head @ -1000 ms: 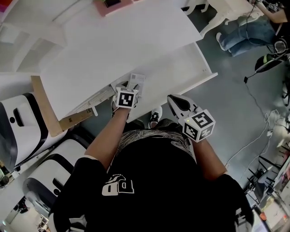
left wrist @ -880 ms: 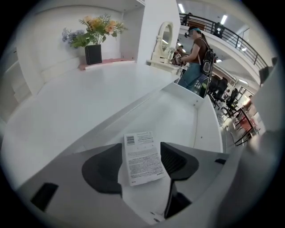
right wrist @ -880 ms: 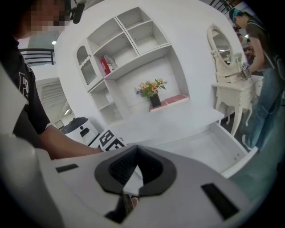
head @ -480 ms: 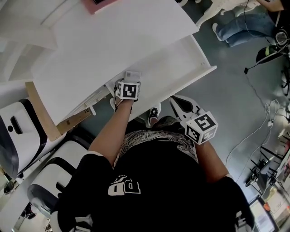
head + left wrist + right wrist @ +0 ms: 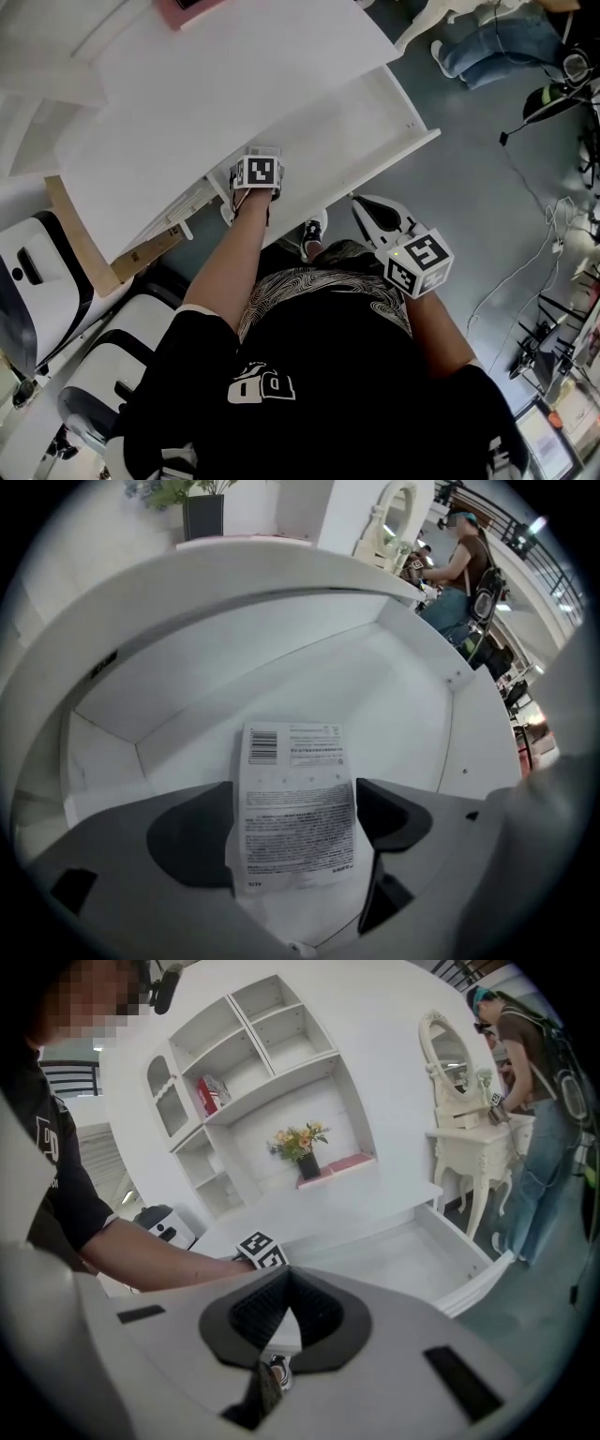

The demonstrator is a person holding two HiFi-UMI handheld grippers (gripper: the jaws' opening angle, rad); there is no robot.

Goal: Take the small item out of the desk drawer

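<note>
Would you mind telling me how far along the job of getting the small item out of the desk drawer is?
Done: the drawer is pulled open. In hand: the left tongs are inside it, jaws opening around a white labelled packet, pads not pressing on it. Left: close on the packet and lift it out. The right tongs hang back, shut and empty.

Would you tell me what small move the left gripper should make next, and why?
Probably close the left gripper on the white labelled packet. Its jaws are opening and stand either side of the packet, at the open drawer. The pads do not visibly press it, so nothing seems gripped; a firm grip should come before lifting it out.
</note>
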